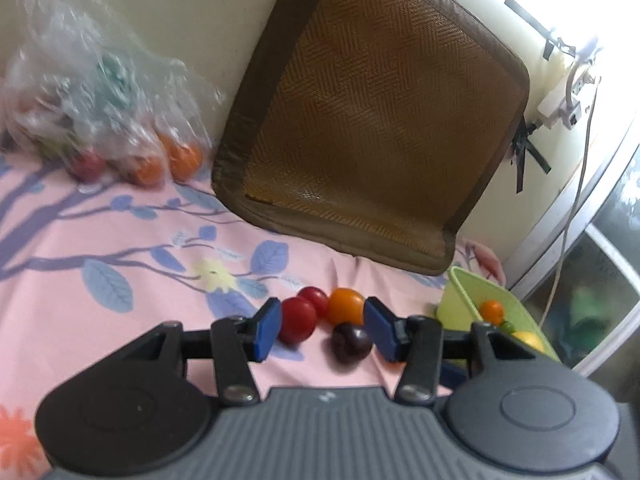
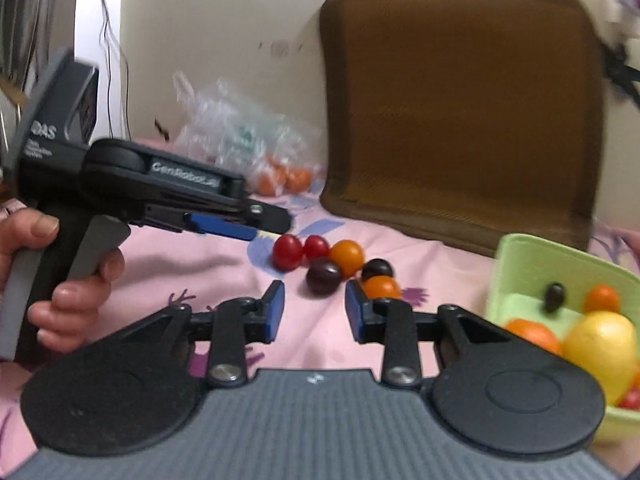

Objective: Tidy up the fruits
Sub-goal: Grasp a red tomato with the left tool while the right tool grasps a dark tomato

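Pink bedsheet [image 1: 120, 220] printed with blue leaves and branches is spreading across the lower half of both views, and a brown woven cushion [image 1: 372, 120] is leaning against the cream wall behind it.

I am judging the sorting as partly done. My pale green plastic basket [image 2: 532, 264], at the lower right of the right wrist view, is already holding a large yellow round fruit [image 2: 604, 344], two orange fruits, a small dark one and something red at its lower edge. Still lying loose on the bedsheet near the middle of the frame are two red cherry tomatoes [image 2: 287, 252], an orange cherry tomato [image 2: 347, 255], a dark purple cherry tomato [image 2: 323, 276], a second dark one and a second orange one partly hidden behind my right gripper's finger.

At the upper left of the left wrist view, a crumpled clear plastic bag [image 1: 100, 92] is sitting against the wall with more orange and red fruit inside, so I am guessing that also needs emptying.

My left gripper [image 1: 322, 326] is hanging wide open and empty around the loose cluster, one blue pad just beside a red tomato. My right gripper [image 2: 315, 312] is also standing wide open, holding nothing, just short of the dark purple tomato.
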A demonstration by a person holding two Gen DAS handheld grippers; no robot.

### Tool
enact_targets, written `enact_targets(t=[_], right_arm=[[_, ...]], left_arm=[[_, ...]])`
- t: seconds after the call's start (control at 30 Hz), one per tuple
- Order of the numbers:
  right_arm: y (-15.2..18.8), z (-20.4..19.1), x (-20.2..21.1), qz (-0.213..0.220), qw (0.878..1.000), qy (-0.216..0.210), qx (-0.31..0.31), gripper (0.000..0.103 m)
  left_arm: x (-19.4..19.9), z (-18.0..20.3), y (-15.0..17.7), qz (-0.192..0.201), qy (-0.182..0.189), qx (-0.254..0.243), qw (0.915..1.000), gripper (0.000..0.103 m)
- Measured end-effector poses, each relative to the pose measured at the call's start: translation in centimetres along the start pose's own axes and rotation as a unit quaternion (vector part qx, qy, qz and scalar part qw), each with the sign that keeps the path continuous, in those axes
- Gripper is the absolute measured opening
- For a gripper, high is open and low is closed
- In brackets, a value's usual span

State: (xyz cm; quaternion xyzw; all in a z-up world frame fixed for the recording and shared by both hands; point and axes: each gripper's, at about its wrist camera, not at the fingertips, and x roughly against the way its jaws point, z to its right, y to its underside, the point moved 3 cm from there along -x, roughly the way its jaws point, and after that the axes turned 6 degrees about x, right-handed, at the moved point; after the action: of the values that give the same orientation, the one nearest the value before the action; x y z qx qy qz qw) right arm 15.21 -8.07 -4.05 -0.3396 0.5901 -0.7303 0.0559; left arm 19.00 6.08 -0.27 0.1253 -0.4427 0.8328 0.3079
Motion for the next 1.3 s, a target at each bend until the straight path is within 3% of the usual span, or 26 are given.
enact_targets(t=[0.17,0.27,0.4,0.5,0.67,0.73,0.8,0.9,0.97,1.03,1.2,1.3], right_arm=[[-1.1,0.4,-3.4,-0.036,0.999,-0.003,-0.015,0.037],[-0.8,0.5,-5.0,-0.06,0.998,-0.008,-0.028,0.036],[-0.5,1.3,-4.5,-0.056,0.997,-0.021,-0.055,0.03],[-0.1,1.1,-3.1,-0.046,0.998,-0.011,-0.05,0.03],[0.9,-0.1,0.4,-0.024,0.999,-0.015,-0.037,0.03],[1.4,-0.2,1.6,-0.019,0.999,-0.009,-0.039,0.03],[2.0,-0.1,2.3,-0.019,0.999,-0.007,-0.047,0.03],[2.7,0.0,2.1,-0.029,0.998,-0.009,-0.062,0.03],[2.7,0.2,2.3,-0.024,0.997,-0.008,-0.072,0.03],[2.7,0.5,2.1,-0.026,0.996,-0.013,-0.082,0.03],[2.9,0.8,2.5,-0.023,0.995,-0.015,-0.093,0.03],[3.5,0.7,3.5,-0.033,0.995,-0.017,-0.091,0.03]], left_arm=[[-1.1,-0.2,0.2,0.004,-0.004,0.002,1.0,0.043],[-1.2,-0.5,0.9,0.028,-0.027,-0.015,0.9991,0.04],[-0.8,-1.3,0.7,0.031,-0.029,0.007,0.9991,0.019],[-0.4,-1.7,0.8,0.028,-0.021,0.017,0.9992,0.017],[0.1,-1.4,1.1,0.029,-0.023,0.015,0.9992,0.018],[-0.1,-1.2,1.0,0.03,-0.02,0.017,0.9992,0.038],[-0.3,-0.7,1.1,0.032,-0.023,0.01,0.9992,0.05],[-1.4,0.4,1.4,0.022,-0.052,-0.031,0.9979,0.048],[-2.4,0.7,1.6,0.0,-0.076,-0.046,0.9961,0.039],[-2.5,0.7,1.6,0.005,-0.092,-0.05,0.9944,0.028],[-1.5,0.6,2.2,0.01,-0.087,-0.039,0.9954,0.027],[0.4,2.0,4.3,-0.006,-0.055,-0.057,0.9969,0.027]])
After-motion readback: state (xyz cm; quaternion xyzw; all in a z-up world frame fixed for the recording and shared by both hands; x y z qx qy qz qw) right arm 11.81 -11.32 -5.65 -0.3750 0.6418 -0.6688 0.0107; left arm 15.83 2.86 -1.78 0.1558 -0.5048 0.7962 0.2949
